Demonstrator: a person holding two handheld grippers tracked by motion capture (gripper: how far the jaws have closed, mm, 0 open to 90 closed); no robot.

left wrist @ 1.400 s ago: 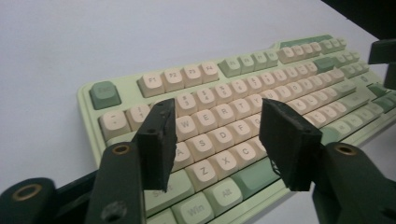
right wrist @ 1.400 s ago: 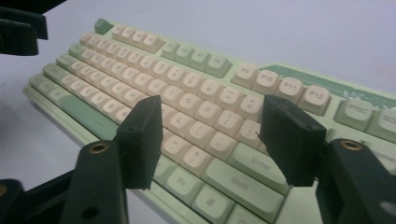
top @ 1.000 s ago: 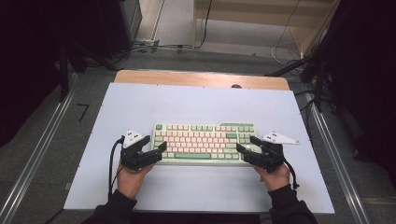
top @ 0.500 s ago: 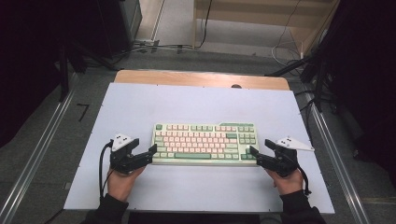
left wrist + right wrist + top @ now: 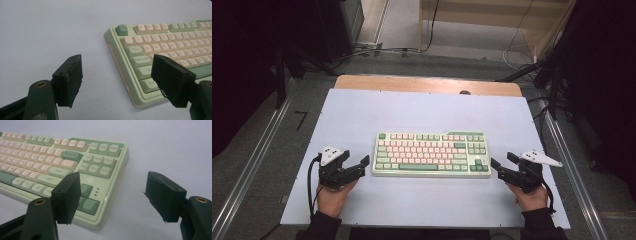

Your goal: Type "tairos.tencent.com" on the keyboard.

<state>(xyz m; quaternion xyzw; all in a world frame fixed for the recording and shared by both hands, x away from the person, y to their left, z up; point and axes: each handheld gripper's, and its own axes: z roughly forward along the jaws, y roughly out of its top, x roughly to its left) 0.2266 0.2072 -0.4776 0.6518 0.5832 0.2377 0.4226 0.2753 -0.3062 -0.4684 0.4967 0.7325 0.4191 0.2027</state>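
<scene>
Both hands have drawn back from the ends of the mint-green and cream plastic keyboard (image 5: 432, 154), which lies flat mid-tabletop, released. I judge the placing step done. The pale lilac tabletop (image 5: 422, 107) fronts a wooden edge, dark room and floor cables. Left gripper (image 5: 362, 164) and right gripper (image 5: 498, 166): fingers (image 5: 68, 81) apart, holding nothing.

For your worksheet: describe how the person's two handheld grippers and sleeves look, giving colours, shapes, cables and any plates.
Both the left gripper and the right gripper are black, each with two blocky rectangular jaws on arms with brass-ringed holes. Each carries a grey three-cornered plate on top, and a black cable loops from the left one. The sleeves are dark.
</scene>
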